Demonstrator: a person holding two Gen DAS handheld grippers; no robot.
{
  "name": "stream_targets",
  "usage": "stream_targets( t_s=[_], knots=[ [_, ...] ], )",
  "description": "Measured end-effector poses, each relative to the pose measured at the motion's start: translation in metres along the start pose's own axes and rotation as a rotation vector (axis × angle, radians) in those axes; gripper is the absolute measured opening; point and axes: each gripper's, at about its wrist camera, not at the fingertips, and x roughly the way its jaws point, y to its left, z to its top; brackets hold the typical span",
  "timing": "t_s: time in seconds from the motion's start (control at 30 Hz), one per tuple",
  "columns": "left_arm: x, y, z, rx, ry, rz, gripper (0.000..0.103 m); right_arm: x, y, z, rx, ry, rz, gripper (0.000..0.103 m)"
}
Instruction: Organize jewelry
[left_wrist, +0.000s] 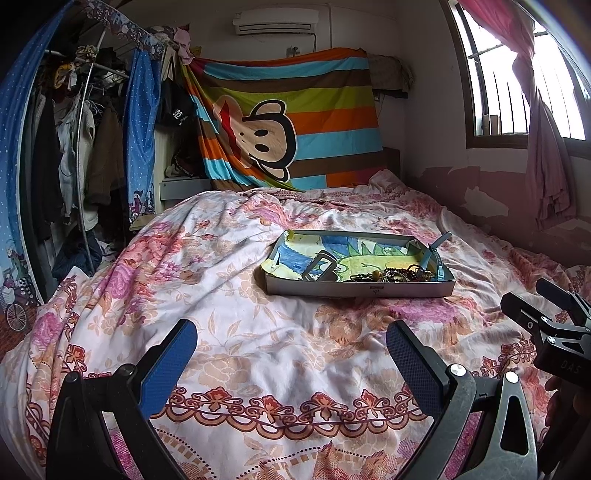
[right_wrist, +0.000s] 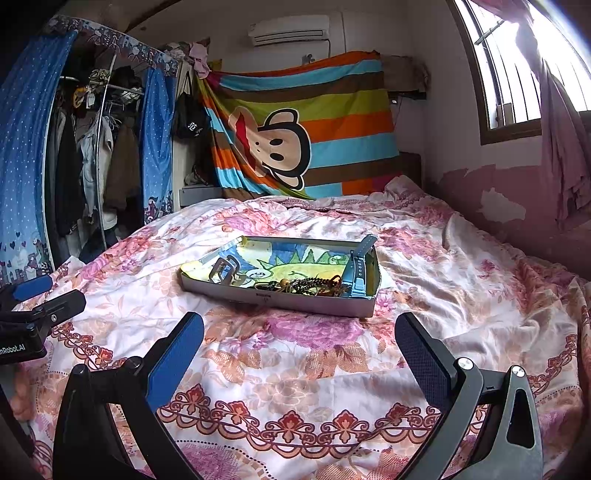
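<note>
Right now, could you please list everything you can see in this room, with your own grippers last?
Tray: one, grey, shallow, on the bed, lined with a crayon drawing.
Beaded jewelry: one tangled pile, dark brown, at the tray's near edge.
Watch band: one, light blue, along the tray's right side.
Buckle: one, grey metal, left part of the tray.
Bedspread: one, pink floral, covering the bed.
Monkey sheet: one, striped, hanging behind the bed.
Air conditioner: one, white, high on the wall.
Wardrobe: one, blue curtains, left, full of clothes.
Window: one, right, pink curtain.
Left gripper: open, empty.
Right gripper: open, empty.
</note>
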Motion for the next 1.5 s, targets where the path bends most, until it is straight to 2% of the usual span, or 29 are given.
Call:
stream_targets(
  t_s=[1.5],
  knots=[
    [0.0001,-0.0022,-0.0006,0.006,0.003,0.0,0.103,0.0001,0.0023,-0.0022,-0.002,0.006,0.001,0.102]
  ],
)
